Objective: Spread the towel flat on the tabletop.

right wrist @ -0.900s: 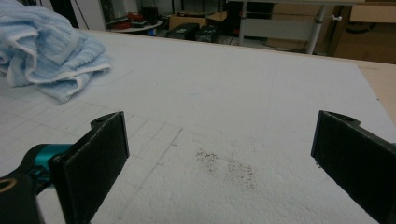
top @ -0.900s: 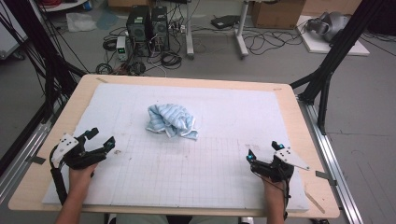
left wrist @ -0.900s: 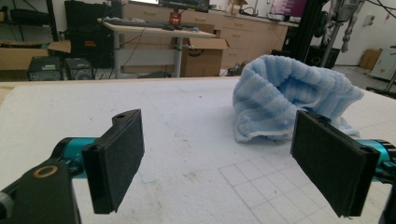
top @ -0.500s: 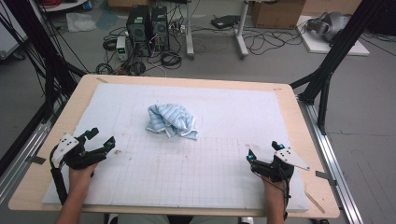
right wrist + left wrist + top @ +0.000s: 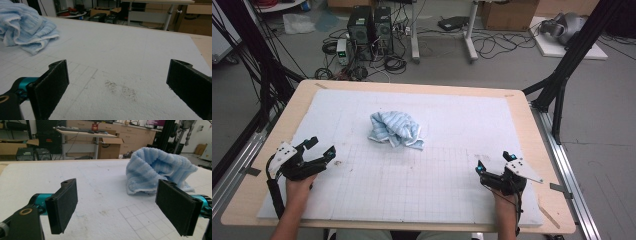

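Each hand carries a black gripper. The left gripper (image 5: 321,150) has a pale grey three-cornered plate on top, teal blue tips and a black cable trailing back along the forearm. The right gripper (image 5: 495,162) looks the same, with its own grey plate and black cable. Seen close, the jaws are flat black rectangular pads with a rough foam-like face, fixed on teal metal stubs; a brass-coloured ring sits in the black frame. The forearms are bare, without sleeves.

High view overhead facing forward, claw views low, near, sharing towel (image 5: 395,129)
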